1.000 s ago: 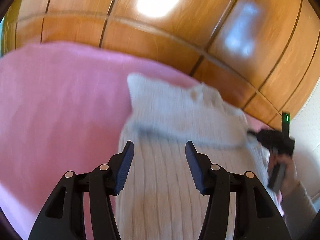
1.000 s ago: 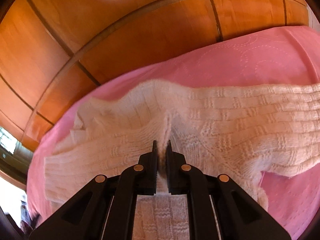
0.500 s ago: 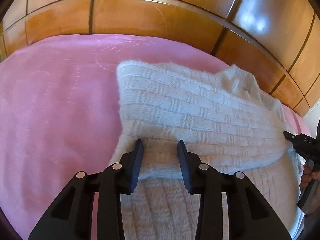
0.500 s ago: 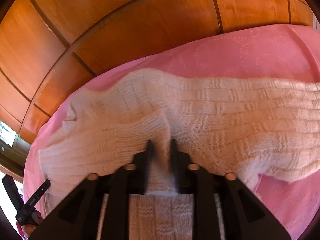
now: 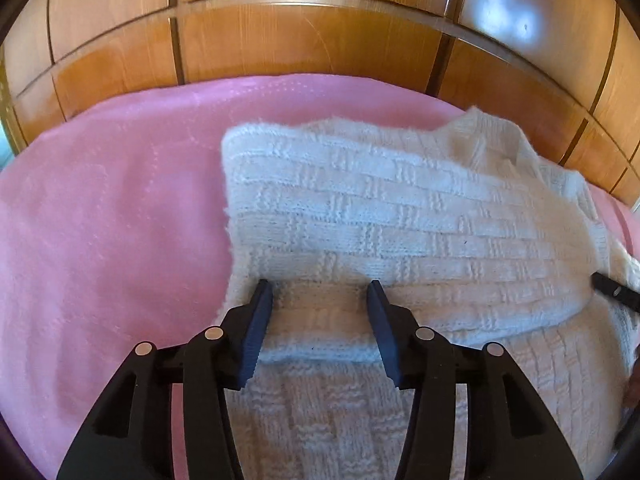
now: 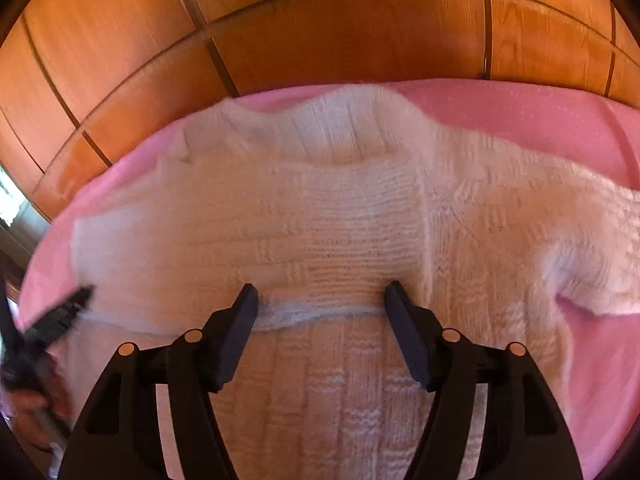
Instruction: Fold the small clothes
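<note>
A white knitted sweater [image 5: 400,216] lies spread on a pink blanket [image 5: 112,232], with glossy wooden panelling [image 5: 304,40] rising behind; one sleeve is laid across the body, so its lower edge forms a raised fold over the knit beneath.

The left gripper [image 5: 320,292] stands with its jaws wide apart, holding nothing; its fingertips [image 5: 262,296] sit at the folded sleeve's lower edge, near the sweater's left border, and whether they press into the wool or only hover just above it cannot be told from this angle. At the right edge of the left wrist view the black tip of the right gripper [image 5: 616,292] shows over the knit.

In the right wrist view the sweater [image 6: 340,216] fills the middle, its ribbed neck at the far side near the panelling [image 6: 320,32] and the other sleeve trailing off to the right over the blanket [image 6: 540,128]; the right gripper [image 6: 322,296] is likewise spread wide and empty, its fingers [image 6: 244,304] straddling the same fold edge; the picture is somewhat blurred. The left gripper [image 6: 68,308] appears as a dark smear at the left, over the sweater's edge.
</note>
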The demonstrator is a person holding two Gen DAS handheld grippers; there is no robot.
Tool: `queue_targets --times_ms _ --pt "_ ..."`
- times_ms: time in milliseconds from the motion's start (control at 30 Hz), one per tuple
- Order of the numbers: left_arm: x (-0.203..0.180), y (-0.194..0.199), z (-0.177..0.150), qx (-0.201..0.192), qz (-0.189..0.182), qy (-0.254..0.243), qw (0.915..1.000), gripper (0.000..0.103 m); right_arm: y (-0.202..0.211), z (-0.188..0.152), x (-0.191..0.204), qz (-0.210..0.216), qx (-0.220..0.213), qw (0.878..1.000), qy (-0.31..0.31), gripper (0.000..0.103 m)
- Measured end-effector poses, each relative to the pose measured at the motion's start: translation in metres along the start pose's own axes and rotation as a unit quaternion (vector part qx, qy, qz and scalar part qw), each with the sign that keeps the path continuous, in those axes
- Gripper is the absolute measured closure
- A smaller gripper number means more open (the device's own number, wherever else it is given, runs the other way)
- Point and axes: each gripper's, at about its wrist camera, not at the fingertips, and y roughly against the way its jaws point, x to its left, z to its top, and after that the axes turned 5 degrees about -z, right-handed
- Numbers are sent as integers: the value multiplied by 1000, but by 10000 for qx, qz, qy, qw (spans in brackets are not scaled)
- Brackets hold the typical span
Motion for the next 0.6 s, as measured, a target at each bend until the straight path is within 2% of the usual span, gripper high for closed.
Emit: queue_targets --times_ms 100,167,267,367,433,600 --pt "-5 17 -3 -116 2 96 9999 49 2 -5 -1 83 -130 9999 -17 25" --pt "-9 35 -9 -341 -49 133 9993 43 1 -8 0 267 -112 9996 14 9" --pt "-16 58 -21 -541 -100 161 9984 43 -1 -9 6 246 -45 9996 164 2" --pt "-24 74 -35 -630 -145 131 9978 42 -1 -11 9 131 20 9996 255 2" --pt "-27 82 -44 -657 -123 83 9977 35 -2 -13 12 91 57 9996 262 2" --pt "-32 93 -65 -691 -156 -9 9975 35 -6 -10 21 -45 111 9993 360 2"
